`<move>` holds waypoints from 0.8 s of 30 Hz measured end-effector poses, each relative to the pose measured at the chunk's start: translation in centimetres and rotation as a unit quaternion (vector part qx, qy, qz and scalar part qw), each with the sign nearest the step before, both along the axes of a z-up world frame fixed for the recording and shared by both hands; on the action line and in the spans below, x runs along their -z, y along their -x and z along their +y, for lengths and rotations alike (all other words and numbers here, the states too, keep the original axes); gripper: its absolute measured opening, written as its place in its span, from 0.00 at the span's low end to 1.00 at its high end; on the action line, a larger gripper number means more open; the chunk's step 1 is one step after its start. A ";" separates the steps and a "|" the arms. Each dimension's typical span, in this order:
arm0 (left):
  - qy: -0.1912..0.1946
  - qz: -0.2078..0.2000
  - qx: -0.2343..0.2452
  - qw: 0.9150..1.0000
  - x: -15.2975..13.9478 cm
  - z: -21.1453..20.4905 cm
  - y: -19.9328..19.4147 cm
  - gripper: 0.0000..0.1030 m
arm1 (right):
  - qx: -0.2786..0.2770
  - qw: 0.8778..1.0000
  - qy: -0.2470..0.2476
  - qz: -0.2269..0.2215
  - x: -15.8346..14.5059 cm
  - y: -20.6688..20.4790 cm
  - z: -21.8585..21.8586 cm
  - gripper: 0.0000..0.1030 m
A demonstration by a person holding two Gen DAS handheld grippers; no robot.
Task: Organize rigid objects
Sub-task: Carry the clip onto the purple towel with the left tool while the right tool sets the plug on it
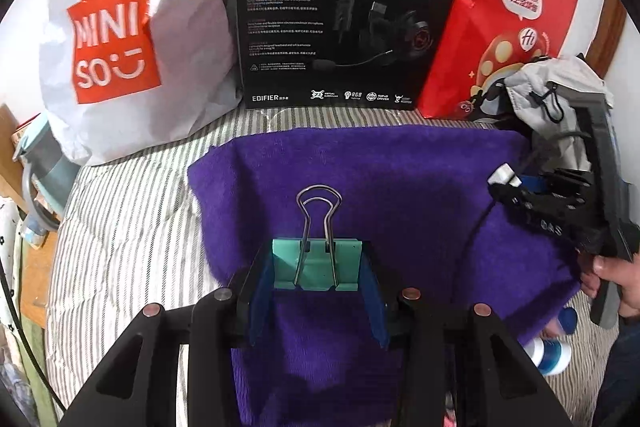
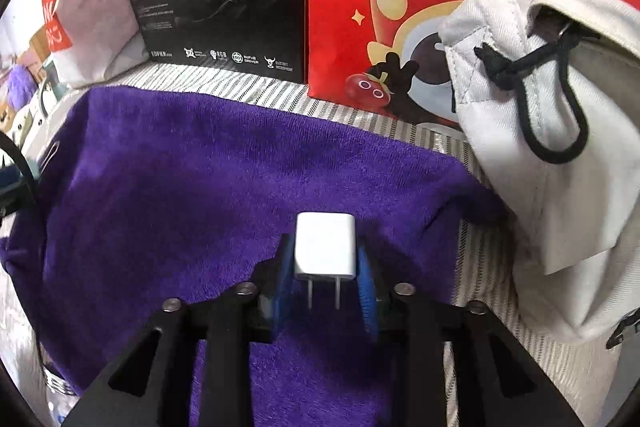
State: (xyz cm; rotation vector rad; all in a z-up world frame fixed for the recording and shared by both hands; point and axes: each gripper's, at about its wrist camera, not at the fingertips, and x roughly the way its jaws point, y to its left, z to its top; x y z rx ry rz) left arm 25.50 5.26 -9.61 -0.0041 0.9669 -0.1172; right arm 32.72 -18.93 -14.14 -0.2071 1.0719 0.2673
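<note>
My left gripper (image 1: 316, 279) is shut on a mint-green binder clip (image 1: 316, 265), whose wire handles point away from me above a purple towel (image 1: 400, 187). My right gripper (image 2: 325, 267) is shut on a white plug charger (image 2: 325, 247), prongs pointing back toward the camera, over the same purple towel (image 2: 200, 187). In the left wrist view the right gripper (image 1: 508, 183) shows at the right edge with the white charger (image 1: 503, 175) at its tip, held by a hand (image 1: 616, 279). A white drawstring pouch (image 2: 540, 131) sits open to the right of the towel.
Along the back stand a white Miniso bag (image 1: 120, 39), a black headset box (image 1: 344, 11) and a red paper bag (image 1: 504, 11). The towel lies on a striped bedsheet (image 1: 120, 227). A blue-and-white bottle (image 1: 552, 347) lies at the towel's near right corner.
</note>
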 end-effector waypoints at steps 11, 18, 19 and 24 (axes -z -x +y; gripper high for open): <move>-0.003 0.010 -0.004 1.000 2.4 -0.8 -4.2 0.38 | 0.001 1.000 -0.021 -0.009 -3.0 5.3 -2.5 0.53; -0.018 0.034 -0.015 0.999 4.0 -0.9 -5.8 0.38 | 0.001 0.999 -0.046 -0.022 -6.0 10.3 -3.3 0.56; -0.021 0.036 -0.014 0.999 4.1 -1.0 -5.8 0.38 | -0.001 0.999 -0.045 -0.023 -6.3 11.0 -3.4 0.56; -0.046 0.041 -0.014 0.998 4.3 -1.8 -5.7 0.40 | -0.007 0.999 -0.042 -0.016 -6.6 14.1 -3.8 0.57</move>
